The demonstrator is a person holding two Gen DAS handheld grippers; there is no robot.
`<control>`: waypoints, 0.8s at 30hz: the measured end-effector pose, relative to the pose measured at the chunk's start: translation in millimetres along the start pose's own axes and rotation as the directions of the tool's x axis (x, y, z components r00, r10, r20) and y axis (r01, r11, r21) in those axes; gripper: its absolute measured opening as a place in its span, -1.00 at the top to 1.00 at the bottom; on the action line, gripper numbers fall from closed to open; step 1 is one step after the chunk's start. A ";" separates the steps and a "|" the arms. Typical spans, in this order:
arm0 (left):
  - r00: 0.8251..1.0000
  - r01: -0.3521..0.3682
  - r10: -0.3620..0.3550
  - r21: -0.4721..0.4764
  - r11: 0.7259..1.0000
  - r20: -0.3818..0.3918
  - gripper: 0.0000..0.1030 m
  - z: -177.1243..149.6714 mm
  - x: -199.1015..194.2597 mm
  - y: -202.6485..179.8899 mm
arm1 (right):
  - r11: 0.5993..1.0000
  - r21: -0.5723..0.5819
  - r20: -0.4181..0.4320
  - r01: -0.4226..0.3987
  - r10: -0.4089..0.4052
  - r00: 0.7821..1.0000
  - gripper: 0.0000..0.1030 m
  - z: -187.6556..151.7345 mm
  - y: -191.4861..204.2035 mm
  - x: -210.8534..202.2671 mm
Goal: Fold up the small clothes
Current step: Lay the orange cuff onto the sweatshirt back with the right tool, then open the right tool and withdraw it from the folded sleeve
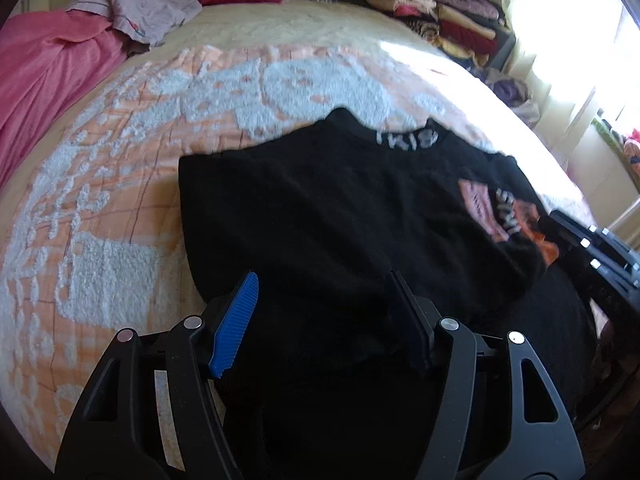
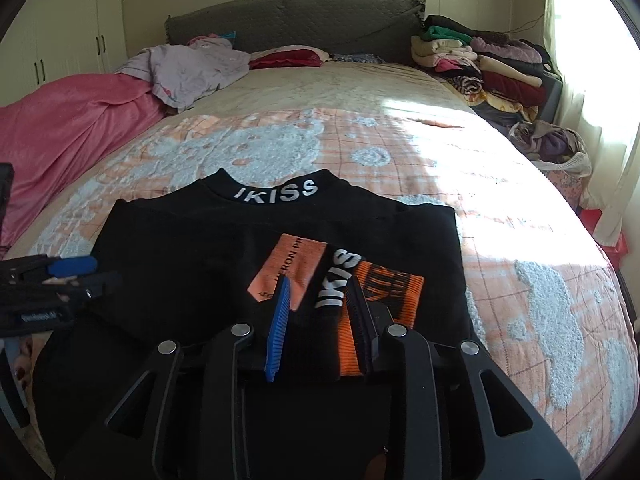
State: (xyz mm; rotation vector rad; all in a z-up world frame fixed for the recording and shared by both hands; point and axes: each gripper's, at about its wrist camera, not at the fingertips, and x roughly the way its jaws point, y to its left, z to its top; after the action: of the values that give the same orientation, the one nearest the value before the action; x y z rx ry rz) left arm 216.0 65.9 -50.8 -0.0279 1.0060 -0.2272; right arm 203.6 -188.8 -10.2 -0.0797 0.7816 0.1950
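Both pairs of fingers stood apart over the near half of the black top (image 2: 224,248), and neither held cloth. Your left gripper (image 1: 324,320) had its blue pad (image 1: 234,326) and the dark one spread wide, with only black fabric showing between them. Your right gripper (image 2: 320,324) was narrower but still parted, hovering above the orange patches (image 2: 292,272) and the white lettering folded onto the chest.

You had the top lying flat on the orange and white bedspread (image 2: 440,168), collar (image 2: 276,190) at the far end, its sleeves apparently already turned in across the body. That reads as mid-fold: the sides looked done, the lengthwise fold not yet.

Your next move likely called for both grippers to drop to the near hem, one toward each corner, pinch it, then carry it away from you to meet the collar. You would have needed to lift evenly, so the tucked sleeves did not slide out. The hem itself was hidden under the grippers, so I cannot tell how straight it lay.
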 end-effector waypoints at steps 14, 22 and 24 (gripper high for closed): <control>1.000 0.016 -0.016 -0.011 1.000 -0.026 -0.15 -9.3 0.6 3.1 | 0.999 -0.045 -0.168 -0.013 0.005 0.986 0.32 -15.6 4.8 35.7; 0.999 0.019 -0.019 -0.009 1.000 -0.026 -0.15 -9.0 0.4 3.7 | 1.000 -0.014 -0.146 -0.027 0.024 0.989 0.30 -23.0 2.1 34.7; 1.000 0.018 -0.018 -0.008 1.000 -0.025 -0.15 -9.2 0.1 3.5 | 0.999 -0.004 -0.134 -0.036 0.035 0.990 0.28 -23.7 1.4 31.5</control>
State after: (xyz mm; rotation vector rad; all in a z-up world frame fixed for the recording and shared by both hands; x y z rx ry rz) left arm 209.0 70.1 -56.2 -0.0411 1.0319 -0.2404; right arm 208.8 -186.2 -49.2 -0.0860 0.9167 0.2273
